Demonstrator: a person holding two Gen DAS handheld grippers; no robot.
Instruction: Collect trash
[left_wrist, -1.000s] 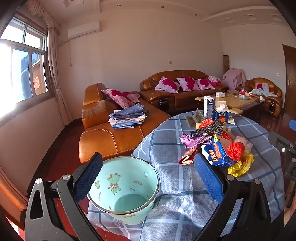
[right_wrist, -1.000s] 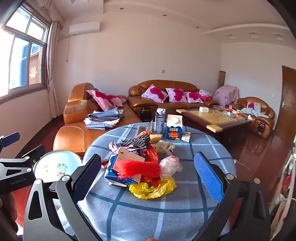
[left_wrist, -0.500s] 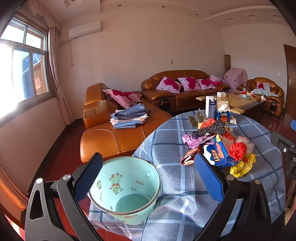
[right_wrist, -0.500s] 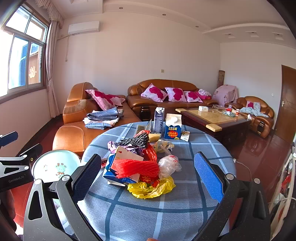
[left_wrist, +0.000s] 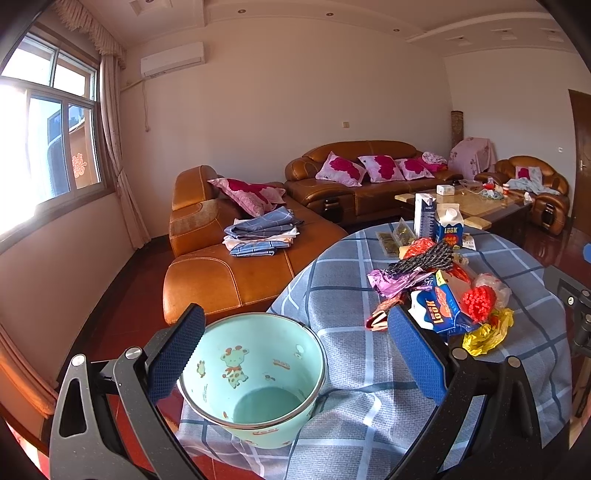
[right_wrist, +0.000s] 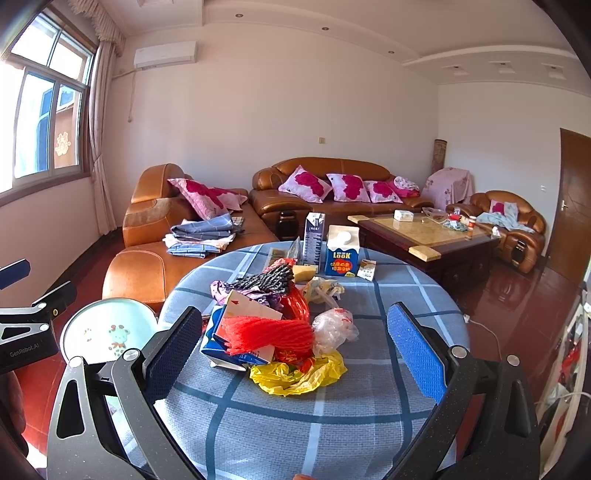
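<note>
Our left gripper (left_wrist: 295, 354) is spread wide and holds nothing, with the mint bin (left_wrist: 255, 376) sitting just ahead between its fingers, at the near edge of the tabletop (left_wrist: 354, 354). Our right gripper (right_wrist: 291, 350) is also spread wide and holds nothing. The trash pile (right_wrist: 273, 325) lies on the tabletop straight ahead between its fingers, the red net (right_wrist: 266, 334) and yellow bag (right_wrist: 299, 376) nearest, two cartons (right_wrist: 341, 251) standing beyond.
</note>
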